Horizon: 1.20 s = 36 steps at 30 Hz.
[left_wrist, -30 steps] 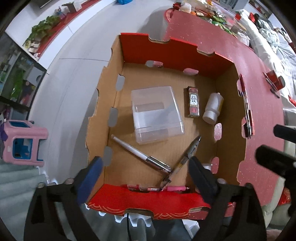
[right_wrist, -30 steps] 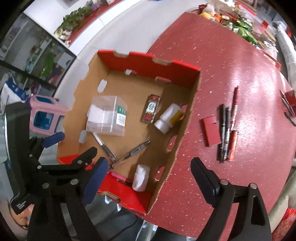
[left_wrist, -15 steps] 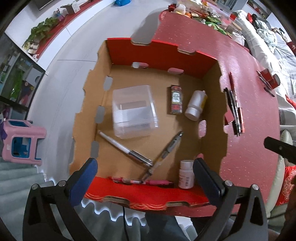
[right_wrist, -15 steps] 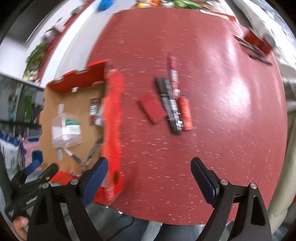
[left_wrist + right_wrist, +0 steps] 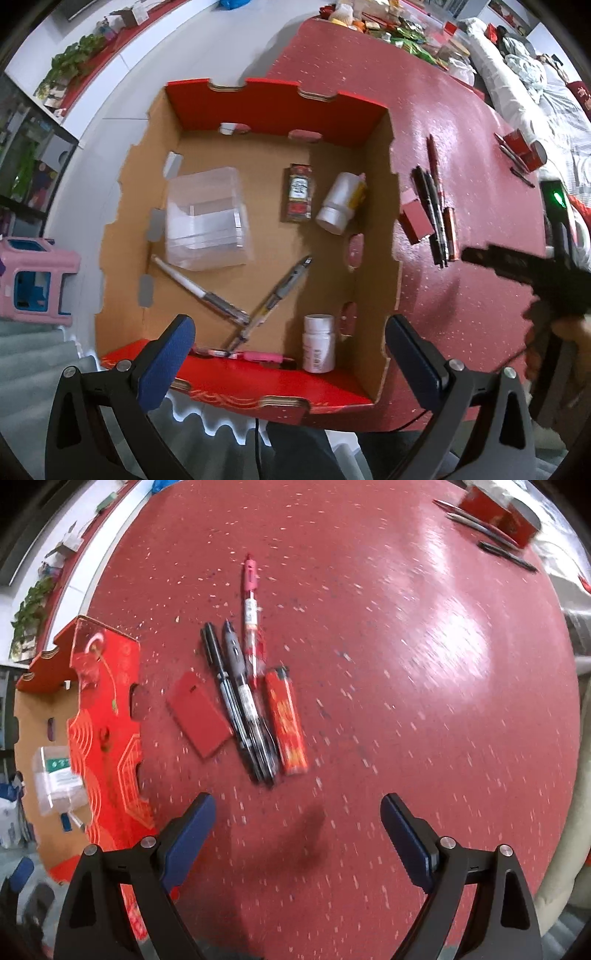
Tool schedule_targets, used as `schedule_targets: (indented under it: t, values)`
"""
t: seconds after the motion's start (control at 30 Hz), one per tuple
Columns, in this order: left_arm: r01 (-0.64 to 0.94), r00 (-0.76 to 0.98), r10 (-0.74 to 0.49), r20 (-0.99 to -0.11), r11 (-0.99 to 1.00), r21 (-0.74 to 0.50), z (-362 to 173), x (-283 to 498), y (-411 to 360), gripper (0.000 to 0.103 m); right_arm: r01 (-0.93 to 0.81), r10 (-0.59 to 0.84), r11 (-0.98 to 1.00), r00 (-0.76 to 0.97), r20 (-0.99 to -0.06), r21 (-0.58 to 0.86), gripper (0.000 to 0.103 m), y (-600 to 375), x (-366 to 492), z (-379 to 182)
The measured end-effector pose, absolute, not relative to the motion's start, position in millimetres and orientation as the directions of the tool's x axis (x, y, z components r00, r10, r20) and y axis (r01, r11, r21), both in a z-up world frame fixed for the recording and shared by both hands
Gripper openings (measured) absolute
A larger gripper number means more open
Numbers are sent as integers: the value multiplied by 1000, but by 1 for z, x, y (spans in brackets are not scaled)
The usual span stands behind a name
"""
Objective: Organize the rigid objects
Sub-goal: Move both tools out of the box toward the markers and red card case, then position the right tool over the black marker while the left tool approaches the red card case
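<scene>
Box point(image 5: 266, 110): three pens point(image 5: 280, 291), two bottles point(image 5: 341, 203), one clear container point(image 5: 207, 218). Table point(image 5: 406, 664): three pens point(image 5: 236, 686), one lighter point(image 5: 286, 723).

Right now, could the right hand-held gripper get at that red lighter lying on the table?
Probably yes. The right hand-held gripper is open and empty above the table, and the lighter lies just ahead, uncovered. Only the pens crowd one side.

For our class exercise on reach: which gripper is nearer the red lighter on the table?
Right. The right gripper hovers over the table just short of the lighter; the left gripper hangs over the cardboard box.
</scene>
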<state>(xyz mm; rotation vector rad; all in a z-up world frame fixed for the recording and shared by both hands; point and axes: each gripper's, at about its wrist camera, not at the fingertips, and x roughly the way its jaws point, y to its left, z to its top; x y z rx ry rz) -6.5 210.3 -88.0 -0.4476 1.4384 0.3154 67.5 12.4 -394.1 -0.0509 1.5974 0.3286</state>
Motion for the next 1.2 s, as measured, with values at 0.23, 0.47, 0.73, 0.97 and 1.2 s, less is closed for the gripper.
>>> schedule_targets:
  t: [0.23,0.47,0.73,0.97,1.2]
  values:
    - [-458,105,-54,-993,884,-96,-86,3,197,103,-444,150,884,-19,-988,143,91,71,98,-414]
    - [-474,70,-30,-997,879,-60,-85,6,197,103,-599,108,796,-5,-994,89,97,116,105,-433]
    - [-460,70,-17,-997,887,-47,-79,18,184,103,-505,91,860,15,-996,71,50,67,114,-429]
    - [-394,87,-51,-995,916,-81,-76,39,141,103,-375,56,924,-65,-996,77,45,-31,106,-436]
    - [-344,112,-144,-983,923,-174,-77,62,86,103,-304,136,937,-129,-982,169,63,-107,79,-440]
